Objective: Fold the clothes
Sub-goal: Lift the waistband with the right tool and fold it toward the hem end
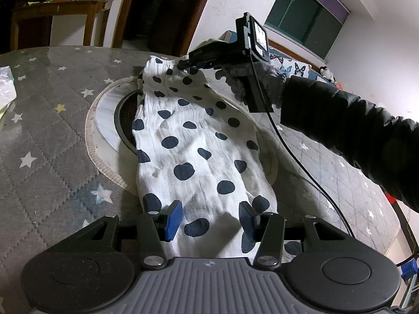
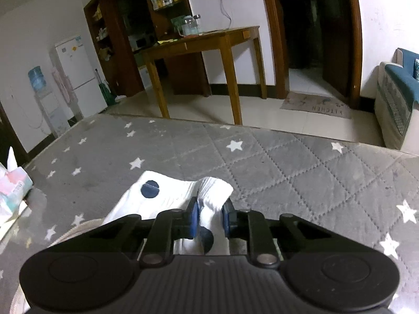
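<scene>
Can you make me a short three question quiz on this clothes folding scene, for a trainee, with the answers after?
1. True or false: the right claw is shut on a bunched fold of the spotted garment.
2. Which end of the garment does the left claw straddle: A, the far end beside the right claw; B, the near end; C, neither?
3. Fill in: the garment lies across a round ____ set into the star-patterned table cover.

Key
1. True; its blue pads pinch white cloth.
2. B; cloth lies between its parted pads, though whether they press on it is unclear.
3. Dark hotplate, by the look of it.
</scene>
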Motion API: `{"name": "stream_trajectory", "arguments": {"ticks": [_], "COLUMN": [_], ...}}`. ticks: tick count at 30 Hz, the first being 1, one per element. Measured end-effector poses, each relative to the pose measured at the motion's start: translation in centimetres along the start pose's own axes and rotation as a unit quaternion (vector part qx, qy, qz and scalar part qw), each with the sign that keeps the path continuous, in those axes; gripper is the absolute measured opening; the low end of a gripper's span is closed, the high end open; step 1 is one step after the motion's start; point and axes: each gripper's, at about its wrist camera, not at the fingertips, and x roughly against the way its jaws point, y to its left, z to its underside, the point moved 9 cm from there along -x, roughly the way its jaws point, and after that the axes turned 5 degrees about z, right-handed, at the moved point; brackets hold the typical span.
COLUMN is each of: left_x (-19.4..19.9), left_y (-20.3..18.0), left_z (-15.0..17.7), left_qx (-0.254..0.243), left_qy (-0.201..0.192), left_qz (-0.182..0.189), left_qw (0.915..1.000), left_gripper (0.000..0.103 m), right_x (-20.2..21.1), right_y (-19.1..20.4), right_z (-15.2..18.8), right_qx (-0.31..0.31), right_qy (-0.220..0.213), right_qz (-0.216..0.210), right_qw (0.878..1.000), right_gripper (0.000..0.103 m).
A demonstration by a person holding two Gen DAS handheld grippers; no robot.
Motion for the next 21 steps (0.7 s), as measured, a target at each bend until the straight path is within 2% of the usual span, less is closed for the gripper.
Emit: {"name": "stream_trajectory", "arguments": {"ticks": [13,21], "left_x": [2.1,3.7], "left_y": [0.1,0.9], "left_z": [0.8,2.6], "left_qx": [0.001,0.013], "left_qy": [-0.014,-0.014], "left_qz": [-0.027,-0.045], "left_qw": [0.9995,0.9988], "left_gripper": [0.055,0.058], "right_x": [9.1,15.7], "right_y": [4.7,9.3], "right_z": [-0.3,3.6], "right_qx": [0.030,0.041], "right_qy": [-0.042,-0.039], "right_qz": [-0.044,-0.092], "right_qw": [0.998,0.994], "right_gripper": [0.016,0.016]}}
